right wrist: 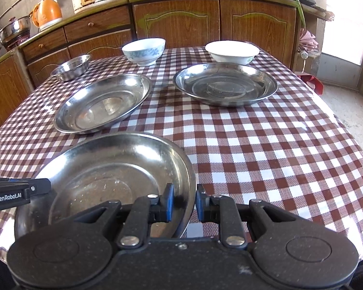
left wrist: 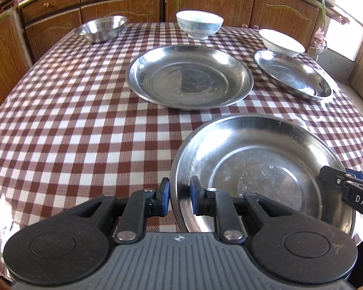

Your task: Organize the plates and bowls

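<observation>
The near steel plate (left wrist: 261, 176) is held at the front edge of the checked counter (left wrist: 72, 133), tilted, its rim pinched on both sides. The left gripper (left wrist: 180, 194) is closed on the left rim, and the right gripper (right wrist: 184, 204) is closed on the right rim, so the plate lies between them. Straight ahead, a second steel plate (left wrist: 190, 77) is seen, nearer to the left hand. A third steel plate (right wrist: 225, 84) lies further right. It is judged that stacking comes next.
</observation>
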### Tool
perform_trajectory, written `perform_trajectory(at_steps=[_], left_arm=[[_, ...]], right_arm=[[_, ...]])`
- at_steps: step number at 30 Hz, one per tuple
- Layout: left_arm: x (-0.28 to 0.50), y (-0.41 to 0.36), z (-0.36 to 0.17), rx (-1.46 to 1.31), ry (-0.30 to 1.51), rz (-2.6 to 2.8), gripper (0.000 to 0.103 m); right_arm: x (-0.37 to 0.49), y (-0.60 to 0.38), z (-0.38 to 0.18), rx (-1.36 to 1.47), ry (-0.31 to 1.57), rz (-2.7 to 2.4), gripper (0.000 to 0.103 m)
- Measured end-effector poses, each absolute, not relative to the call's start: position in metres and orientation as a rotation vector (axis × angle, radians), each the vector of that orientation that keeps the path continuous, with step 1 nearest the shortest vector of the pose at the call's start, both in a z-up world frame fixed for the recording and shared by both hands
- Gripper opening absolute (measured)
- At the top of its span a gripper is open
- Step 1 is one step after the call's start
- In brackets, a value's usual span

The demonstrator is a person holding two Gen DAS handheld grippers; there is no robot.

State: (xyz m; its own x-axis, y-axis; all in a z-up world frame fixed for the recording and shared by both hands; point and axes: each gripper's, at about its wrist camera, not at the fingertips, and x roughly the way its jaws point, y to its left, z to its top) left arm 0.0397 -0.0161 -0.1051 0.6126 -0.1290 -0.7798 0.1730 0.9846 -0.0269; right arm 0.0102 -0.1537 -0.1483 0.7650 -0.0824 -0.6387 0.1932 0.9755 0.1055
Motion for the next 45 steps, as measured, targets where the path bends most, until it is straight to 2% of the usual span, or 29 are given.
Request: perform_trajectory(at_steps=[7, 10, 15, 18, 22, 28, 34, 45], left_arm=[[0.040, -0.011, -0.105, 0.032, 0.900, -0.169, 0.022], [0.040, -0.008, -0.102, 0.020, 0.897, -0.163, 0.023], [0.040, -0.004, -0.092, 0.000, 0.888, -0.144, 0.024], [0.041, -0.001, -0.084, -0.009, 0.876, -0.135, 0.032], [0.042, 0.001, -0.070, -0.011, 0.849, -0.123, 0.043], [0.044, 0.004, -0.052, -0.013, 0.816, -0.101, 0.054], [0.048, 0.004, -0.041, -0.009, 0.791, -0.095, 0.058], [0.056, 0.005, -0.028, -0.011, 0.768, -0.079, 0.059]], right_arm=[[0.011, -0.151, -0.151, 0.155, 0.704, -0.146, 0.027], [0.009, -0.152, -0.148, 0.149, 0.689, -0.163, 0.040], [0.005, -0.159, -0.135, 0.167, 0.646, -0.186, 0.049], [0.005, -0.160, -0.127, 0.174, 0.625, -0.180, 0.054], [0.007, -0.157, -0.117, 0.175, 0.607, -0.160, 0.054], [0.013, -0.152, -0.104, 0.179, 0.586, -0.130, 0.056], [0.019, -0.146, -0.093, 0.168, 0.567, -0.109, 0.060], [0.029, -0.138, -0.076, 0.159, 0.529, -0.079, 0.063]])
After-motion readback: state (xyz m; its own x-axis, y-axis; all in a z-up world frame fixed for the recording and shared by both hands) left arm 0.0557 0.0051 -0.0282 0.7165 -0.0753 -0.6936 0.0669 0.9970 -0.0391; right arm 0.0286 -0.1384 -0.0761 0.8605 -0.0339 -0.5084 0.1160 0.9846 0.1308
